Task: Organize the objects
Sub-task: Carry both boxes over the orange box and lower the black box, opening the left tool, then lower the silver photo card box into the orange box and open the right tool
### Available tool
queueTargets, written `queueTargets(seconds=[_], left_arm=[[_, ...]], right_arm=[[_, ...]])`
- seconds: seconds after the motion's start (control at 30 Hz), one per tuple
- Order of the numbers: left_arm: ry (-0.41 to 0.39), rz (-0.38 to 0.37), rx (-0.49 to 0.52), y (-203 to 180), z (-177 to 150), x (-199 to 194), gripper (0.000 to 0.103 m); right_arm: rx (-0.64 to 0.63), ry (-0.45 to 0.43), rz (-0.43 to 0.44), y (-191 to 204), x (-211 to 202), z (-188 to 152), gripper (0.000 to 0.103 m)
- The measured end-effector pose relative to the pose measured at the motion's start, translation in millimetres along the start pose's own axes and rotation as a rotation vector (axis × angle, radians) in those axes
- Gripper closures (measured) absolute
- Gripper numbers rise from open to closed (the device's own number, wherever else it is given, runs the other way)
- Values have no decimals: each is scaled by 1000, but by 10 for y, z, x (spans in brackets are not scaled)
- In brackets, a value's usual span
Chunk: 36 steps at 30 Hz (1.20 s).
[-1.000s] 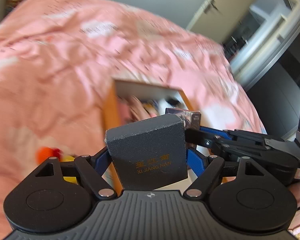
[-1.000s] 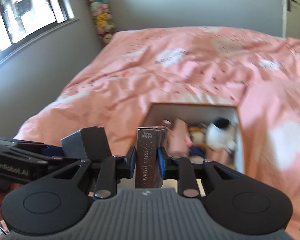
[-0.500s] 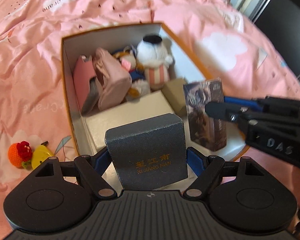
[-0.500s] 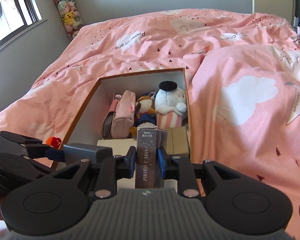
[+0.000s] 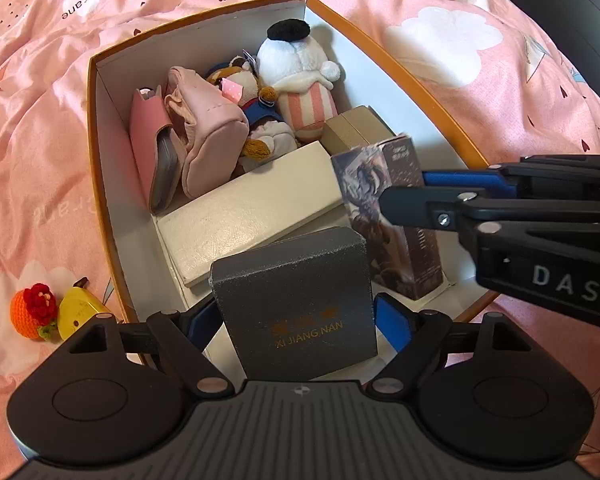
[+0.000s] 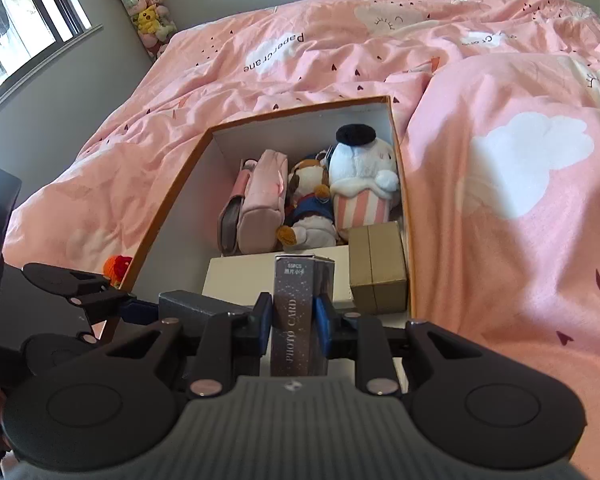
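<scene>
Left gripper point(image 5: 296, 316) clamps grey box point(image 5: 296, 300); right gripper point(image 6: 293, 316) clamps card box point(image 6: 296, 312).

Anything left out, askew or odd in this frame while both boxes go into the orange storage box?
Two small items lie on the pink bedspread outside the storage box, by its left wall: an orange crocheted toy and a yellow item. Inside, the cream flat box sits askew. Nothing spilled or damaged.

Both grippers have swung from facing across the bed to hanging over the open box point(image 5: 96, 128), carrying their boxes along.
</scene>
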<state>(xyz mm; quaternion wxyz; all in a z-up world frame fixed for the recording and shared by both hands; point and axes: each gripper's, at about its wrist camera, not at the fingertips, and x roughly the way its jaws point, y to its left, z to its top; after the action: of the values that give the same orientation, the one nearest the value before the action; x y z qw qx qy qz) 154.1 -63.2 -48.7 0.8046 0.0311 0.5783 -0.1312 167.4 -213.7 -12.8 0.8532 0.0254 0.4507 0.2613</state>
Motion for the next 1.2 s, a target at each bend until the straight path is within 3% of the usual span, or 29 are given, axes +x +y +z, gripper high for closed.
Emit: queueTargets(seconds=[0.17, 0.57, 0.83, 0.97, 1.2], left_arm=[[-10, -11, 26, -15, -13, -10, 0], [-79, -36, 3, 128, -31, -212, 1], [-197, -62, -135, 527, 9, -516, 18], [-241, -63, -210, 725, 4, -570, 18], [-233, -59, -279, 974, -73, -525, 18]], right_arm=[[29, 37, 20, -9, 85, -17, 79], [34, 56, -2, -9, 152, -9, 79], [19, 121, -17, 27, 297, 30, 79], [21, 158, -13, 59, 387, 42, 79], [71, 219, 62, 114, 527, 52, 79]])
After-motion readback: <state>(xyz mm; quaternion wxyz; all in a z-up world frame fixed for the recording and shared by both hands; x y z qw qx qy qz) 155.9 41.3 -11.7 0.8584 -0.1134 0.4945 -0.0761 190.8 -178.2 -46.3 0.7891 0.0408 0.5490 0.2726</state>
